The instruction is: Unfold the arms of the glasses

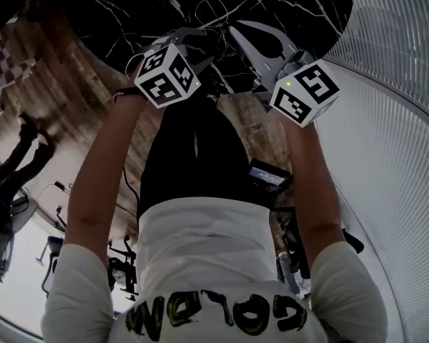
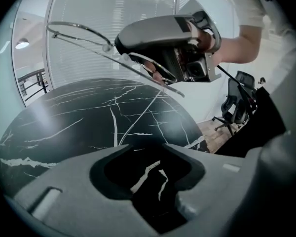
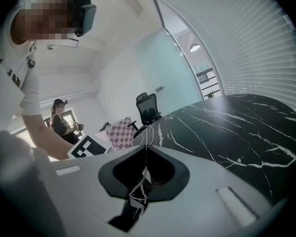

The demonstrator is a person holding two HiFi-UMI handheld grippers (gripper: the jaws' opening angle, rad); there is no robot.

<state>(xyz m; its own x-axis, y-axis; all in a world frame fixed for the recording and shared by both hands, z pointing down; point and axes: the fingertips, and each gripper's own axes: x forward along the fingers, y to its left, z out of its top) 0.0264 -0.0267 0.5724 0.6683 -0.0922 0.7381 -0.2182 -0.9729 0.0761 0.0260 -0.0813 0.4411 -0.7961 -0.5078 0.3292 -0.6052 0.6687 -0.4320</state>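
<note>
The round black marble bench with white veins (image 2: 64,122) carries none of the task's things. The thin wire-rimmed glasses (image 2: 107,47) hang in the air above it, well clear of the top. The job looks barely begun. One fine arm seems to run along the back of both rims, which I read as folded; the other arm I cannot make out. Probably both arms are left to swing out.

Both bare forearms reach forward from the body toward the near edge of the bench, the left forearm (image 1: 104,163) and the right forearm (image 1: 311,170) roughly side by side. The grey right tool (image 3: 146,148) points close to level, its jaws pressed together on the wire frame beside one rim. The grey left tool (image 2: 143,147) tilts more steeply down toward the bench. It is near the glasses but not touching them, and its jaws stand a little apart with nothing between them.
</note>
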